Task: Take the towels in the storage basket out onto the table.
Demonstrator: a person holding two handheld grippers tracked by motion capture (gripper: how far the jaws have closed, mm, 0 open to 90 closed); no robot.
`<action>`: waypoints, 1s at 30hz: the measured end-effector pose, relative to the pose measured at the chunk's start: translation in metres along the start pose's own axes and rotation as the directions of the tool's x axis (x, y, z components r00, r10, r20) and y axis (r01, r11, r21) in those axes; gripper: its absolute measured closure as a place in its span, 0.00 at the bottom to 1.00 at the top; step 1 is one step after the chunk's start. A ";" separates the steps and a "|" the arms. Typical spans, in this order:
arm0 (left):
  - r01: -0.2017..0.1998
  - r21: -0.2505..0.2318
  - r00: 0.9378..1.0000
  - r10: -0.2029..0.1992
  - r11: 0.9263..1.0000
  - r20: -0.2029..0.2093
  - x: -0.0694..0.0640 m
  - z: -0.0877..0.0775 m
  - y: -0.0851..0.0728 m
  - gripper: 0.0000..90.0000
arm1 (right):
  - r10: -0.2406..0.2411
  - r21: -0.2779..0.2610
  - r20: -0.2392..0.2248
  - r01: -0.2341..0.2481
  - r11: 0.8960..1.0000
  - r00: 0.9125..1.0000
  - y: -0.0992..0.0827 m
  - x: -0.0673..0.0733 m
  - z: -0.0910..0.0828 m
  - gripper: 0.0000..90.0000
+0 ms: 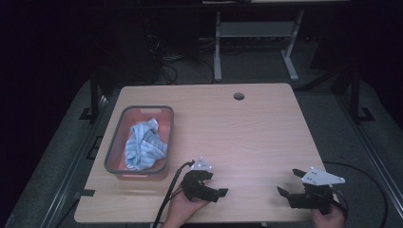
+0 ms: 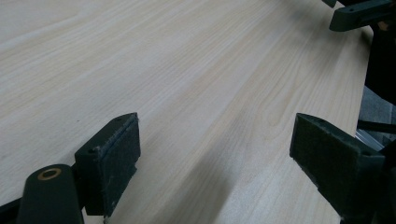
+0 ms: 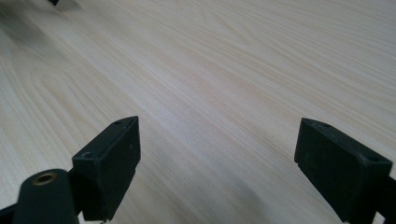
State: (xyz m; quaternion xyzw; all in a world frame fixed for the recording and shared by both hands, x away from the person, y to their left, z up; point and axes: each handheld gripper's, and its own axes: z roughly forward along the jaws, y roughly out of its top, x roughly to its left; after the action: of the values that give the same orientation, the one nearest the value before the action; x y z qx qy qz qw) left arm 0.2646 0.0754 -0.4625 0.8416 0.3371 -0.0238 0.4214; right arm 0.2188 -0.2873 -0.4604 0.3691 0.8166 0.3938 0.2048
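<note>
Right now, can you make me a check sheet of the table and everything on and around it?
Surface: pale wood table, round hole near the far edge.
Job's things: crumpled blue-and-white cloth lying inside the grey-rimmed bin on the left side.
Clutter: nothing seen.
Grippers: left tongs open, nothing between them; right tongs open, nothing between them; both low over bare wood near the front edge.
Cables: black cable trails from the left tongs.
Surroundings: dark room, grey floor, metal desk frame behind.
</note>
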 end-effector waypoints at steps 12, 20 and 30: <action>-0.007 0.002 1.000 0.007 1.000 -0.009 0.002 -0.005 0.012 0.17 | 0.017 -0.023 0.014 -0.017 1.000 1.000 -0.001 0.001 -0.007 0.15; -0.014 0.016 1.000 0.014 1.000 -0.001 0.005 -0.014 0.035 0.18 | 0.015 -0.020 0.020 -0.014 1.000 1.000 0.001 0.000 -0.002 0.15; -0.002 0.047 1.000 0.003 0.999 -0.022 0.022 -0.026 0.057 0.17 | 0.012 -0.015 0.021 -0.012 1.000 1.000 0.001 -0.001 -0.001 0.15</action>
State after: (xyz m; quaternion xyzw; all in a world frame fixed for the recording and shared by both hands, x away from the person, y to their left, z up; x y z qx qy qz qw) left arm 0.3091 0.0829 -0.4134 0.8519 0.3398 -0.0221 0.3979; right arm 0.2195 -0.2878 -0.4592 0.3766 0.8092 0.3972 0.2136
